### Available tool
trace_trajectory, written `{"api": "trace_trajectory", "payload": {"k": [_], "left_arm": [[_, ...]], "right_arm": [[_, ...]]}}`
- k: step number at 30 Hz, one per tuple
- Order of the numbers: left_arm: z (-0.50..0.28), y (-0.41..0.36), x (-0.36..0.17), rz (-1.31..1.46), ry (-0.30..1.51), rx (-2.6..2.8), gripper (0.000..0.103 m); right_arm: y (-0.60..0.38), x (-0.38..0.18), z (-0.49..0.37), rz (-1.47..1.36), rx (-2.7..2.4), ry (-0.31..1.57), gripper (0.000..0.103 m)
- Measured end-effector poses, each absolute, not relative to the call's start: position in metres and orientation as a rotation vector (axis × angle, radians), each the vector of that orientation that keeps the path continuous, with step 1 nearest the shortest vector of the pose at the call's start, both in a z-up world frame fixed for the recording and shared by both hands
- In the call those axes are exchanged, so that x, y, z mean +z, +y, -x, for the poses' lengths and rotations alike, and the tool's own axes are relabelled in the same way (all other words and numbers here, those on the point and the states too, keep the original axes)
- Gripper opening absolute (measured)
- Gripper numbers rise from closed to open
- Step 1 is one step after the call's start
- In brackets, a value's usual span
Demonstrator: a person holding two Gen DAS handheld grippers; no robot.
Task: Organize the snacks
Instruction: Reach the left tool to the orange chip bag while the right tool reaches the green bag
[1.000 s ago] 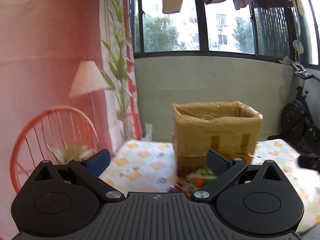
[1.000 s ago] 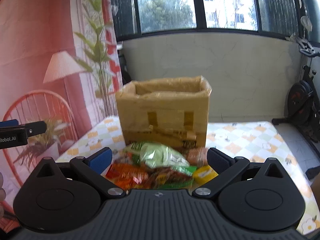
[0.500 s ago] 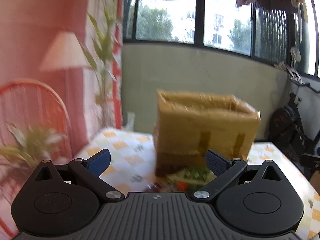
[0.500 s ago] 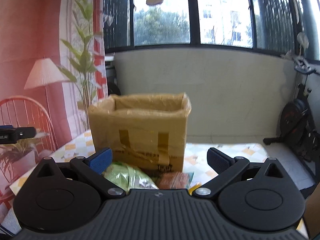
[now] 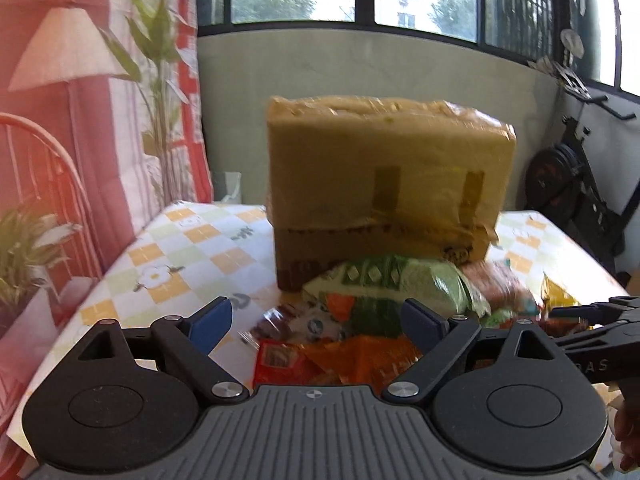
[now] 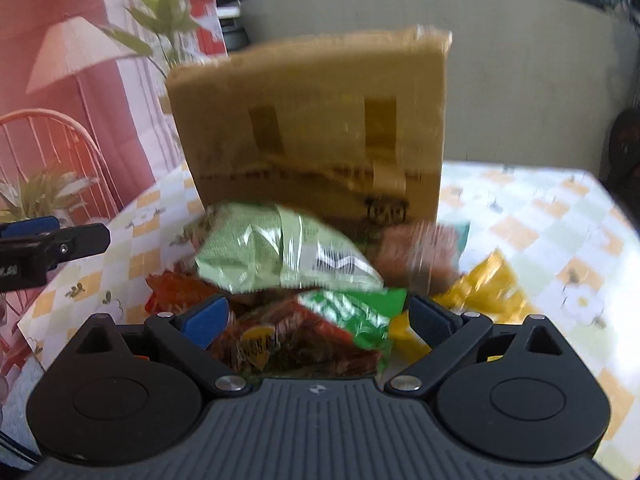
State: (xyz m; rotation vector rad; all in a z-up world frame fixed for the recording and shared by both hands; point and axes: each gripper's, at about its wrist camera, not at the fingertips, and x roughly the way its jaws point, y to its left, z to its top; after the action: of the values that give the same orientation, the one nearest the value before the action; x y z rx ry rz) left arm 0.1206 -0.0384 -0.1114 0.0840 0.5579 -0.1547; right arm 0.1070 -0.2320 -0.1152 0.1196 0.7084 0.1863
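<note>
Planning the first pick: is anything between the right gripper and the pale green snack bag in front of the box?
Nothing visible. The right gripper is open above the heap, and the pale green snack bag lies on top, in front of the cardboard box.

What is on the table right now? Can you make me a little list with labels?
table: checked cloth with flowers
box: tall brown cardboard box, standing behind the snacks
snacks: heap of packets in front of the box
top packet: pale green bag
other packets: orange, yellow, brown
left hand-held gripper: open, jaws just closing a little, holding nothing
right hand-held gripper: open, jaws just closing a little, holding nothing
</note>
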Motion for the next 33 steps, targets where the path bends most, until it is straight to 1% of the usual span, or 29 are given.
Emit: {"api": "trace_trajectory", "payload": {"k": [3, 7, 10, 14, 17, 24, 27, 29, 33], "left_arm": [[-0.126, -0.041, -0.123, -0.1, 0.591, -0.176, 0.09], [-0.135, -0.043, -0.136, -0.087, 0.65, -0.215, 0.084], [-0.146, -0.043, -0.148, -0.049, 0.704, -0.257, 0.079], [-0.156, -0.04, -0.162, 0.042, 0.765, -0.298, 0.078], [-0.161, -0.039, -0.17, 0.08, 0.809, -0.318, 0.077], [-0.176, -0.044, -0.184, 0.151, 0.85, -0.363, 0.076], [-0.174, -0.044, -0.185, 0.134, 0.835, -0.376, 0.068], [-0.169, -0.043, -0.183, 0.129, 0.825, -0.386, 0.056], [-0.157, -0.042, -0.174, 0.085, 0.78, -0.374, 0.051]], "right_arm": [[-0.235, -0.125, -0.103, -0.153, 0.192, 0.735, 0.097], [-0.241, -0.132, -0.1, -0.225, 0.2, 0.751, 0.097], [-0.243, -0.131, -0.097, -0.239, 0.216, 0.738, 0.091], [-0.244, -0.13, -0.093, -0.241, 0.218, 0.732, 0.087], [-0.246, -0.131, -0.092, -0.251, 0.22, 0.732, 0.087], [-0.246, -0.132, -0.093, -0.26, 0.223, 0.729, 0.086], [-0.247, -0.132, -0.093, -0.264, 0.224, 0.73, 0.086], [-0.247, -0.133, -0.093, -0.272, 0.225, 0.733, 0.087], [-0.248, -0.135, -0.096, -0.302, 0.222, 0.75, 0.09]]}}
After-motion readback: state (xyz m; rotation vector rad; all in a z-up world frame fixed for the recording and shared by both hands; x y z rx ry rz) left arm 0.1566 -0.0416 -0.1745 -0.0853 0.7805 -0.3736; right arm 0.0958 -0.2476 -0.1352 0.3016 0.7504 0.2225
